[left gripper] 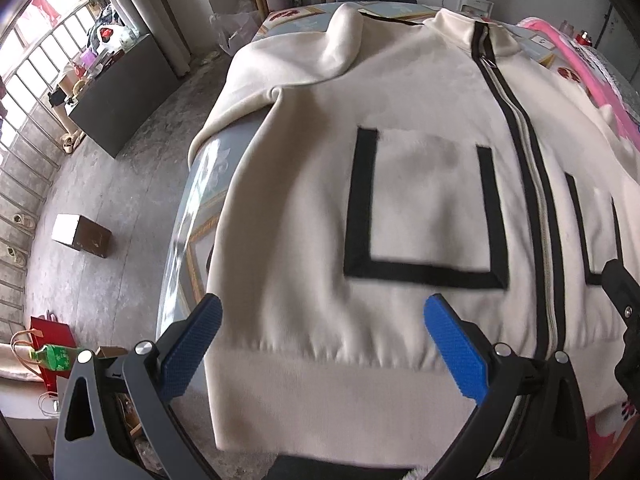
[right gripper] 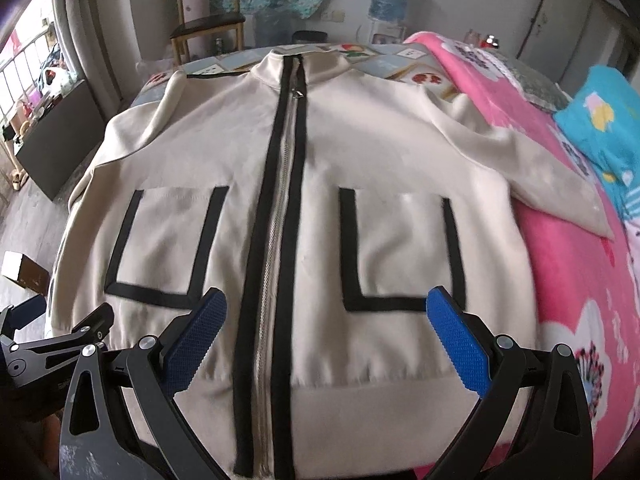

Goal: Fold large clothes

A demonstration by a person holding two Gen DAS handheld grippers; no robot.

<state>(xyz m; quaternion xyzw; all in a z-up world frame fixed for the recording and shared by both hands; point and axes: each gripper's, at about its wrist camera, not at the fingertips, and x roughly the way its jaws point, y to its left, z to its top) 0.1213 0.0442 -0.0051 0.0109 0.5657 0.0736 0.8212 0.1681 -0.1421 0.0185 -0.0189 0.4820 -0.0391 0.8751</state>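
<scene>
The cream jacket (right gripper: 312, 168) lies spread flat, front up and zipped, filling the frame's centre on the bed (right gripper: 560, 264). No fold looks made yet. Left tool (left gripper: 322, 334) and right tool (right gripper: 326, 326) hover wide apart, empty, above the hem.

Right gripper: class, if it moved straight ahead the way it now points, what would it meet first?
Probably the cream jacket, around its black-edged zip, which lies between the open fingers of the right gripper. Depth is unclear.
</scene>
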